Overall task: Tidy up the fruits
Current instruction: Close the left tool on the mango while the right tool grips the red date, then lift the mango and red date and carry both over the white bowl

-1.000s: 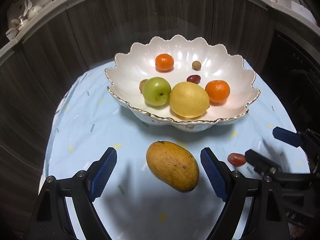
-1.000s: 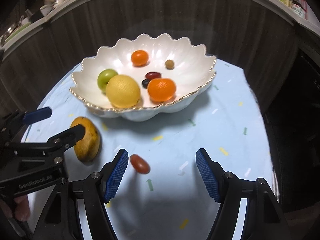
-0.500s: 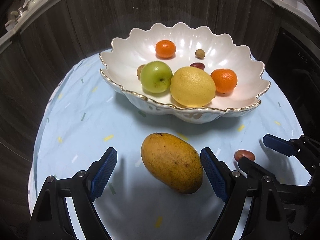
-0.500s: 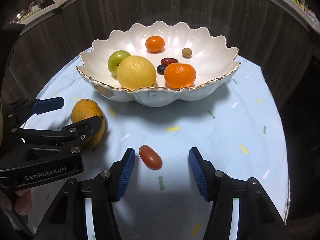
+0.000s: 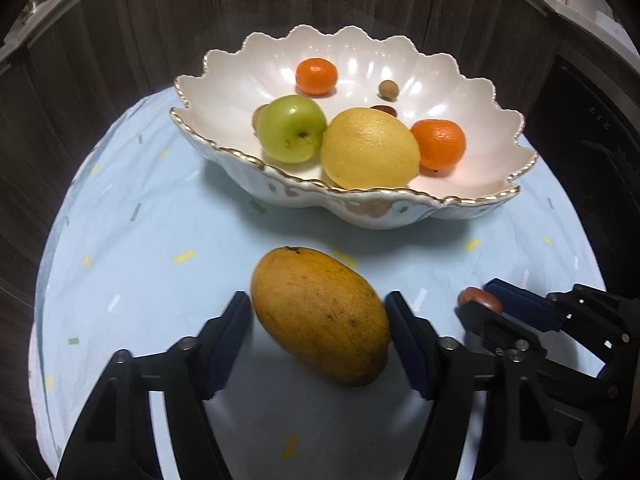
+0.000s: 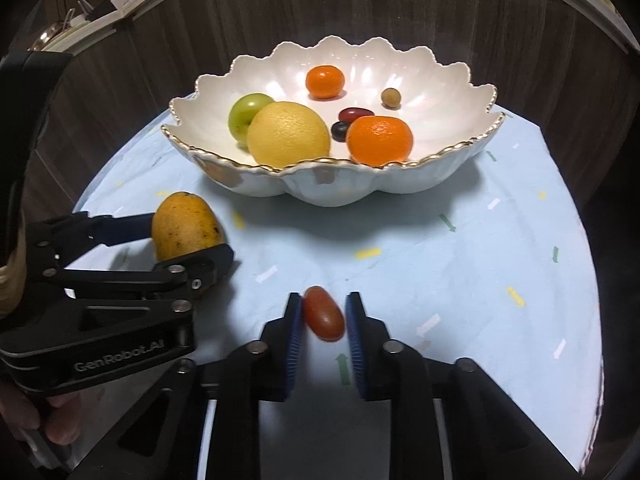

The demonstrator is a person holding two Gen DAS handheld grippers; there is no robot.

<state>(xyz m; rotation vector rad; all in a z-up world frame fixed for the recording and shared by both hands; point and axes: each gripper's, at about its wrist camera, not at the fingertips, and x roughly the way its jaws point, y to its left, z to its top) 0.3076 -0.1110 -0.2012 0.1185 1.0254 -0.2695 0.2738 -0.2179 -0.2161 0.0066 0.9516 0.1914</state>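
Observation:
A yellow-orange mango (image 5: 320, 314) lies on the light blue cloth in front of the white scalloped bowl (image 5: 224, 148). My left gripper (image 5: 318, 316) has its jaws closed in on both sides of the mango; it also shows in the right wrist view (image 6: 188, 240). A small red oblong fruit (image 6: 323, 318) lies on the cloth between the jaws of my right gripper (image 6: 323, 320), which are close on either side of it. The bowl holds a green apple (image 5: 291, 128), a large yellow citrus (image 5: 370, 148), two oranges (image 5: 439, 144) and small dark fruits.
The round table's cloth (image 6: 460, 240) ends near dark wood panelling behind the bowl. A shelf with dishes (image 6: 72, 20) runs at the upper left. My right gripper (image 5: 520, 320) lies close beside the left one, at the right.
Both grippers have moved forward and down. The left jaws closed from wide open onto the mango. The right jaws narrowed around the small red fruit.

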